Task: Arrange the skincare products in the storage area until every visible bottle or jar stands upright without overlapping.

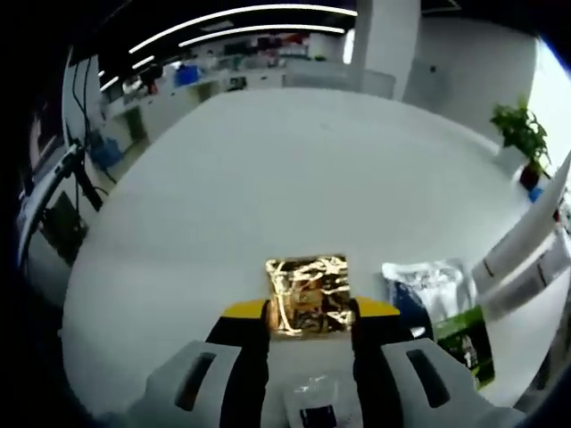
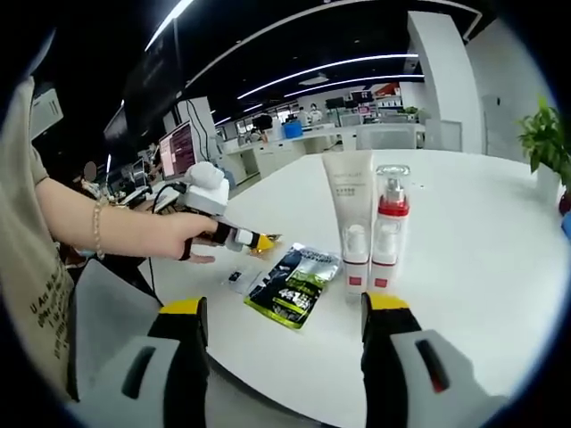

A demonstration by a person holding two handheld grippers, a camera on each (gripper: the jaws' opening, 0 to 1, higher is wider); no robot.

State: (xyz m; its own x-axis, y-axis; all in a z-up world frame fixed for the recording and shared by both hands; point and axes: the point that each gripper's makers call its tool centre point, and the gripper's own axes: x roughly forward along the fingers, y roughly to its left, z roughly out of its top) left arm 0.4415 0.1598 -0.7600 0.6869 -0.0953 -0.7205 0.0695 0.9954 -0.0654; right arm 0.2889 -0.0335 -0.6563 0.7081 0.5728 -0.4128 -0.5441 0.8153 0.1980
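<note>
The left claw point(image 1: 309, 314) is clamped on a small gold foil packet point(image 1: 308, 295), its yellow-tipped jaws pressing the crinkled square from both sides, low over the white counter point(image 1: 268, 178). Just to the right of that claw lies a clear-and-white sachet point(image 1: 428, 285), and beside it, nearer the counter's edge, a flat dark pouch with green print point(image 1: 468, 343). A tilted white tube point(image 1: 526, 236) rises beyond them at the right.

From the right gripper view, the right claw point(image 2: 284, 312) hangs over the near edge of the counter point(image 2: 482, 232) with its jaws wide apart and nothing between them. Straight ahead of it, a tall white tube point(image 2: 350, 214) stands upright on its cap, touching or just beside a clear pump bottle with red bands point(image 2: 389, 227), also upright. Ahead and slightly left of the claw, the dark green-printed pouch point(image 2: 293, 287) lies flat, with a small clear sachet point(image 2: 241, 276) just beyond its left end. Farther left, a person's hand point(image 2: 183, 236) grips the left claw point(image 2: 264, 242), whose yellow tips hover above the counter close to those sachets. A potted plant point(image 2: 544, 143) sits far off to the right.
</note>
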